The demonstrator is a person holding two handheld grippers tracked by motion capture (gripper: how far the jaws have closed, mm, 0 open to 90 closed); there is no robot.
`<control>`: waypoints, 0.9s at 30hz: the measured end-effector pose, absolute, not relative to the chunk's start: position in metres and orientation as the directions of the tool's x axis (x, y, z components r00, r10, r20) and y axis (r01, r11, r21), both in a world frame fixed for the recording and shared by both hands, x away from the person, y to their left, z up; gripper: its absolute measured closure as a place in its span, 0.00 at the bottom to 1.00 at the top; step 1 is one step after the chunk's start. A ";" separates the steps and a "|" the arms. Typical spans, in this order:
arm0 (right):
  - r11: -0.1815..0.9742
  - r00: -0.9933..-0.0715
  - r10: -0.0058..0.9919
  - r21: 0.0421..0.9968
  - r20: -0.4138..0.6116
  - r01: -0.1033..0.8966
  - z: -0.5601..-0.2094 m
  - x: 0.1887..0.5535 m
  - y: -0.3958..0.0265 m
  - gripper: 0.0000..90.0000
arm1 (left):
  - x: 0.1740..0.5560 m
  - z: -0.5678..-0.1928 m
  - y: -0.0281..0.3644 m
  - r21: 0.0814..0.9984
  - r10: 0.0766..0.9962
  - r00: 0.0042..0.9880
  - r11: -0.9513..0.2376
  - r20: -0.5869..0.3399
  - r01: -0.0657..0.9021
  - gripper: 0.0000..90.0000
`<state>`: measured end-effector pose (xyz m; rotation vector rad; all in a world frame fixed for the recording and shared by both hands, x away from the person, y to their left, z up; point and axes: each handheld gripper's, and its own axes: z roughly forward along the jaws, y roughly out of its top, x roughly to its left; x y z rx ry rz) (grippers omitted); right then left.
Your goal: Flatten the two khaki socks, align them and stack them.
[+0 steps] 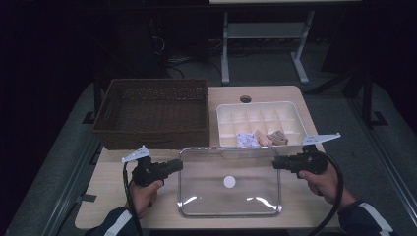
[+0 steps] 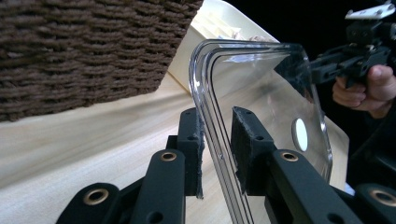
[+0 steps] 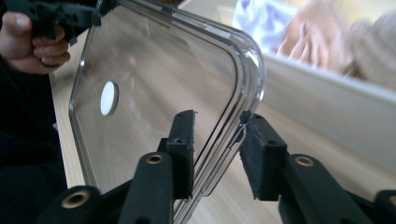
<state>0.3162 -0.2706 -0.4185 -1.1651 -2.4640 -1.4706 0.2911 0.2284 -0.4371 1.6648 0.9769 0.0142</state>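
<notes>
- The clear plastic lid (image 1: 229, 183) is hanging over the counter (image 1: 105, 184), in front of the wicker basket (image 1: 155, 114) and the white divided tray (image 1: 260, 123)
- The left tool (image 1: 180, 164) is pinching the lid's left rim; the right tool (image 1: 275, 164) is straddling the right rim, pads looking barely in contact
- The lid is looking light, stiff and slick, so it is probably best gripped on the raised rim at opposite edges, kept level

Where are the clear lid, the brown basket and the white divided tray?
clear lid (image 1: 229, 196): high view, its flat middle.
brown basket (image 1: 152, 132): high view, its front wall.
white divided tray (image 1: 223, 110): high view, its left rim.
</notes>
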 end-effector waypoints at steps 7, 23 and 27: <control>0.265 -0.709 0.609 0.750 0.357 0.605 -0.406 0.326 -0.272 0.78 | 0.294 -0.430 0.221 0.831 0.613 0.674 -0.050 -0.413 0.554 0.80; 0.187 -0.670 0.647 0.777 0.364 0.602 -0.385 0.332 -0.289 0.84 | 0.305 -0.417 0.212 0.825 0.513 0.699 0.033 -0.499 0.564 0.89; 0.176 -0.665 0.659 0.787 0.353 0.592 -0.379 0.333 -0.291 0.84 | 0.306 -0.415 0.211 0.825 0.487 0.706 0.056 -0.514 0.563 0.91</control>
